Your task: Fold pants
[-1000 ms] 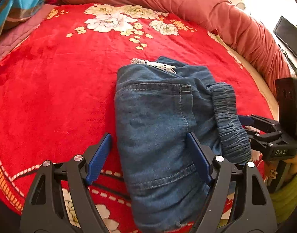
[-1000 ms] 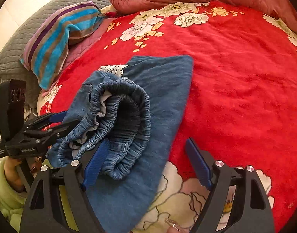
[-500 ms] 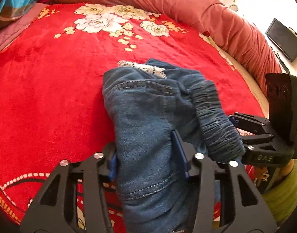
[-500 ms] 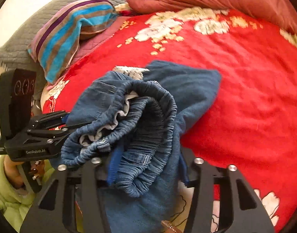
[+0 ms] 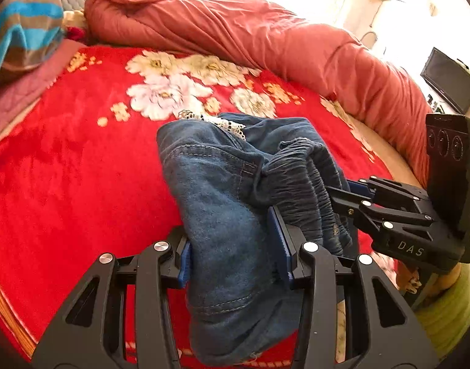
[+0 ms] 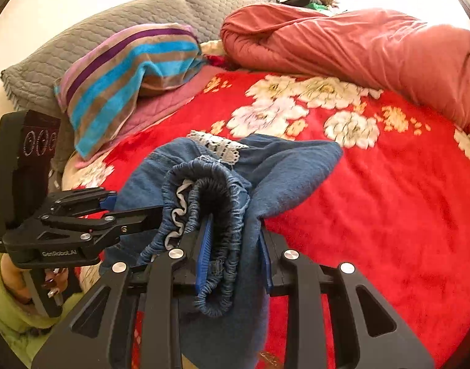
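Observation:
The blue denim pants (image 5: 229, 190) are folded into a thick bundle on the red flowered bedspread (image 5: 65, 169). My left gripper (image 5: 233, 255) is shut on the near denim edge of the bundle. My right gripper (image 6: 235, 246) is shut on the gathered elastic waistband (image 6: 210, 196) and the layers beside it. The near end of the bundle is lifted off the bed; the far end with its white lace trim (image 6: 216, 146) still rests on it. Each gripper shows in the other's view: the right one (image 5: 352, 193) at the waistband side, the left one (image 6: 112, 206) at the left.
A rolled salmon-pink duvet (image 5: 265, 40) runs along the far and right side of the bed. A striped pillow (image 6: 124, 70) and a grey quilted pillow (image 6: 112, 30) lie at the head. A dark screen (image 5: 450, 83) stands beyond the bed's right edge.
Both grippers have closed on the pants, having been open around them a second ago. The near end of the bundle has been lifted and the views tilted up toward the bed's far side.

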`<action>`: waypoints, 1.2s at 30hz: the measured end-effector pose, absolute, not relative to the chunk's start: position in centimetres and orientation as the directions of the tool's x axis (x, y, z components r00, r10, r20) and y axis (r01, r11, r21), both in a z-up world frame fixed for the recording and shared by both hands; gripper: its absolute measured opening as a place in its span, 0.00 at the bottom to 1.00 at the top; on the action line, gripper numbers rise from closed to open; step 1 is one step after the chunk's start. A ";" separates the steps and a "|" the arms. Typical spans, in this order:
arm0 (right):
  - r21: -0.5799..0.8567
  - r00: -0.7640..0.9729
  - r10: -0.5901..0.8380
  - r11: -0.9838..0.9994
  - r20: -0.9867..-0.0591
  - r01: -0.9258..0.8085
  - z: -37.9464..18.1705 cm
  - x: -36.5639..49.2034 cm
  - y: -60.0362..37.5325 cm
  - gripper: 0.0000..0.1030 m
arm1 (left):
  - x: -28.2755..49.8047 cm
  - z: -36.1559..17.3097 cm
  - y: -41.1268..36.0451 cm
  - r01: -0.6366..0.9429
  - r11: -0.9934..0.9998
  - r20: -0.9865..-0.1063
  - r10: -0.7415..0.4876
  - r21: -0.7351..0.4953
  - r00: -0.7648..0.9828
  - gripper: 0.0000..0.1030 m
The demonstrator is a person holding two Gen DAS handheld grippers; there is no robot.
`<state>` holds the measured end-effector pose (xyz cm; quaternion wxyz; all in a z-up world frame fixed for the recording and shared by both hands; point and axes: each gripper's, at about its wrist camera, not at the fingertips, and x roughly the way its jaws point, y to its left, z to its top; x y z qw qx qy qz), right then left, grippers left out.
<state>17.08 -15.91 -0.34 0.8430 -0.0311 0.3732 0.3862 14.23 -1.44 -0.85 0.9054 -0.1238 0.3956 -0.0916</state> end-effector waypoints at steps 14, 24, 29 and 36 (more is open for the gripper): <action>0.196 0.476 0.489 0.819 -0.731 -0.540 -3.7 18.2 -17.8 0.69 | 14.8 -4.5 -0.5 0.000 0.963 -0.759 -0.213 -0.270 0.616 0.61; 0.129 0.565 0.495 0.816 -0.660 -0.564 0.3 10.7 -20.9 0.95 | 7.5 0.1 -2.2 0.005 0.980 -0.684 -0.144 -0.200 0.715 0.91; 0.099 0.558 0.467 0.820 -0.686 -0.564 0.1 7.8 -21.5 0.95 | 4.4 -1.1 -2.3 -0.027 0.971 -0.719 -0.156 -0.236 0.678 0.91; 0.125 0.524 0.459 0.825 -0.717 -0.552 -1.0 6.3 -21.5 0.96 | 2.2 -2.3 -1.9 -0.065 0.967 -0.744 -0.146 -0.247 0.651 0.91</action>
